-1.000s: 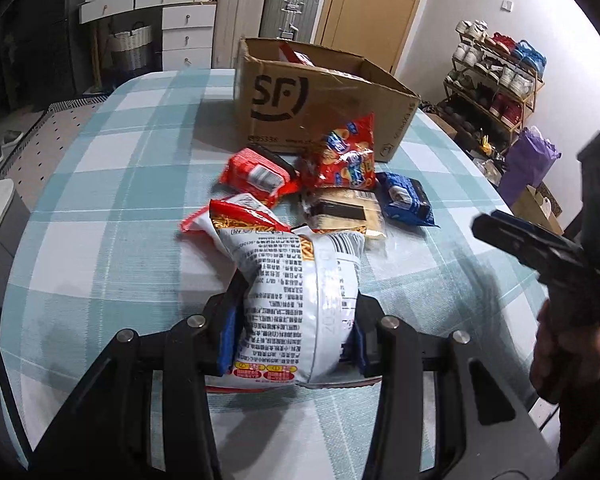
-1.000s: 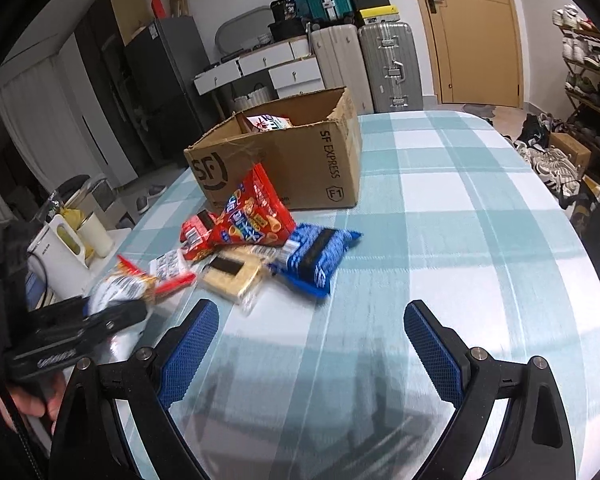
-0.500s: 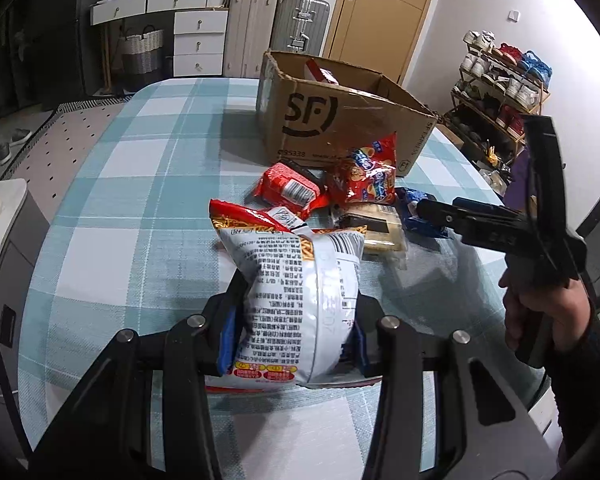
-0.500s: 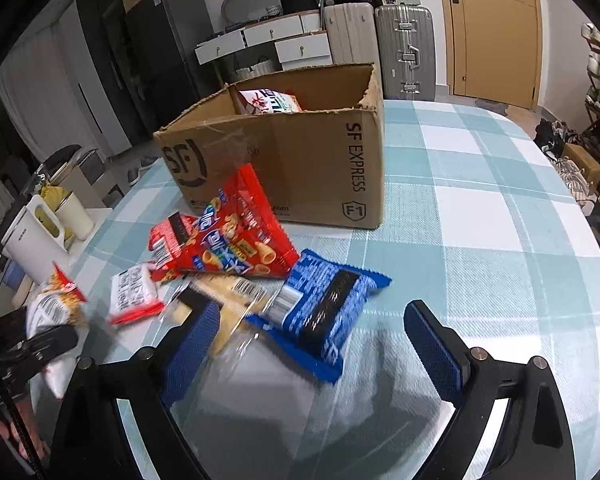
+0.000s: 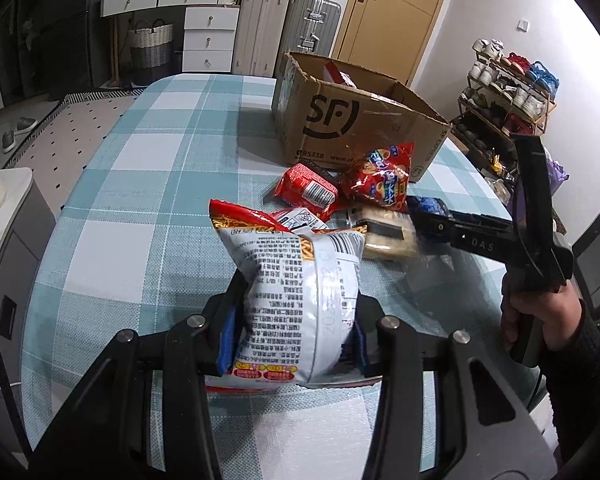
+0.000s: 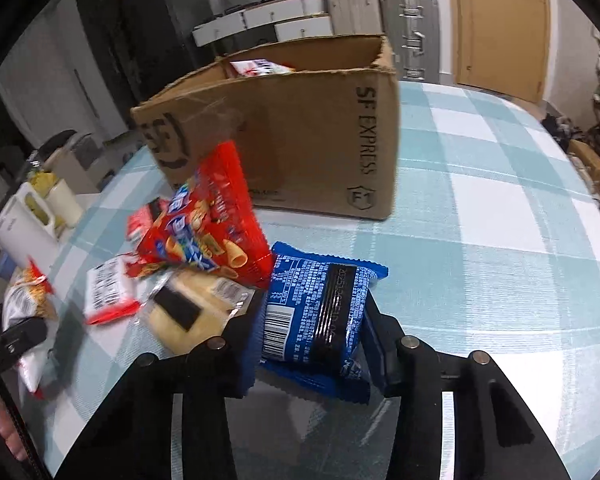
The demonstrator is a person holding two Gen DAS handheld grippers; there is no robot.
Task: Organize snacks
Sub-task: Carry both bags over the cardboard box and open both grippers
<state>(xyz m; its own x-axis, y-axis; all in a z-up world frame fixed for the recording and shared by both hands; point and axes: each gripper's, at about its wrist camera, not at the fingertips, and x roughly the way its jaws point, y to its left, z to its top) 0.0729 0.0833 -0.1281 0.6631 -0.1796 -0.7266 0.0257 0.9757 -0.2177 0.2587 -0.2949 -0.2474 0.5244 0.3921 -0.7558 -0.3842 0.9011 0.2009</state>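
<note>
My left gripper is shut on a white and red noodle snack bag, held upright above the checked table. My right gripper is closing onto a blue cookie packet, and its pads press on both sides of it. From the left wrist view, the right gripper reaches into the snack pile. A red chips bag, a pale cracker pack and a small red packet lie beside the blue packet. Behind them stands an open SF cardboard box with a snack inside.
A person's hand holds the right gripper's handle at the table's right edge. White containers stand on a side unit left of the table. Suitcases, drawers and a shoe rack line the room behind.
My right gripper moved in over the snack pile and went from wide open to shut on the blue cookie packet. The left gripper kept its hold on the noodle bag.
</note>
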